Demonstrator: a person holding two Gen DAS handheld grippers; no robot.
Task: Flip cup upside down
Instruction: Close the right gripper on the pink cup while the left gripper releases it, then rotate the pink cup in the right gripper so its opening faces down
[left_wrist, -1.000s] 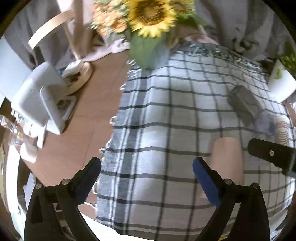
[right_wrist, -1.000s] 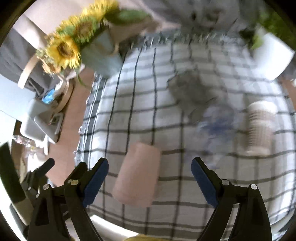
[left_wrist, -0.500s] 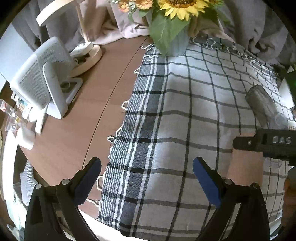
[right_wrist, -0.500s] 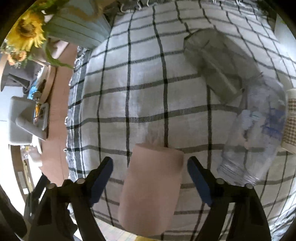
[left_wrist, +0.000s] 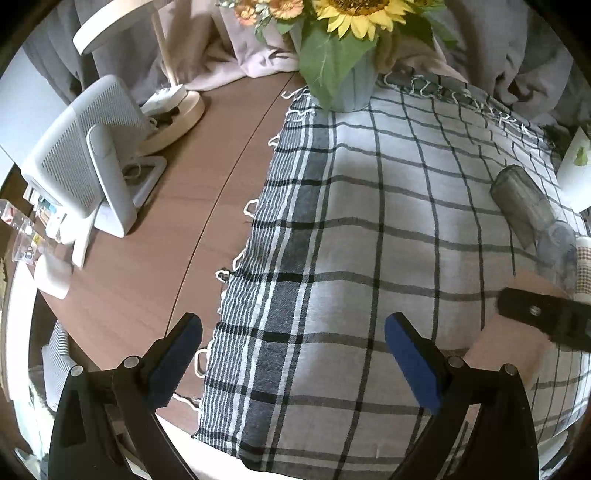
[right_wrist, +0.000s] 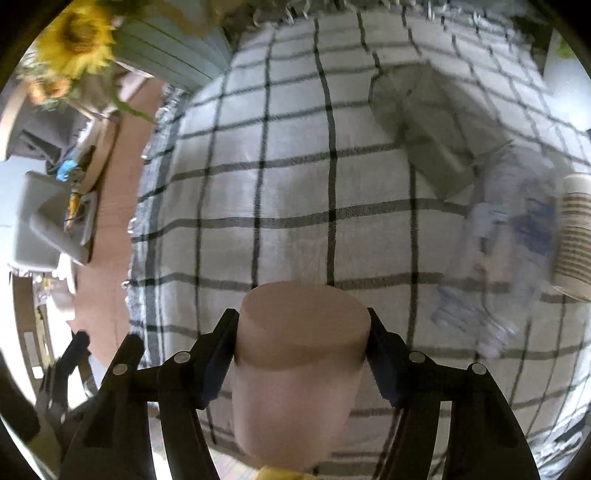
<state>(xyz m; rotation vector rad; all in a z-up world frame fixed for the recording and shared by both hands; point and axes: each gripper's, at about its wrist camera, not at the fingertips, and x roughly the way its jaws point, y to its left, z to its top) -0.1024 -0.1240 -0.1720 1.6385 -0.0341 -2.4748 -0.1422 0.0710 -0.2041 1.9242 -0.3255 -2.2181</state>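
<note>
While the grip holds: right gripper (right_wrist: 302, 334) is clamped on the pink cup (right_wrist: 297, 373), one finger on each side of its wall near the closed flat end.

Cup position: low and near in the right wrist view, flat end turned toward the camera, over the near part of the checked cloth (right_wrist: 295, 192); I cannot tell whether it touches the cloth or is lifted clear. In the left wrist view only a pale sliver of it shows, behind the other tool's black bar.

Cup handling: looks matte, stiff and light, probably plastic or ceramic-like; the wall seems smooth, so I would judge it could slip while being turned if the pinch slackens. Mid-wall, opposite sides, seems the sensible hold.

Left gripper (left_wrist: 291, 341): jaws wide apart, holding nothing, hovering over the cloth's left part.

Surface: cloth is soft and fringed, laid over a brown wooden table (left_wrist: 155, 258); a cup set down on it should not skid much.

Neighbours: a grey glass (right_wrist: 421, 129) and a clear bottle (right_wrist: 509, 236) lie on their sides to the right, a striped paper cup (right_wrist: 574, 236) beyond them.

Room: sunflowers in a pale vase (left_wrist: 351, 88), a grey stand device (left_wrist: 81, 155), grey drapes behind.
</note>
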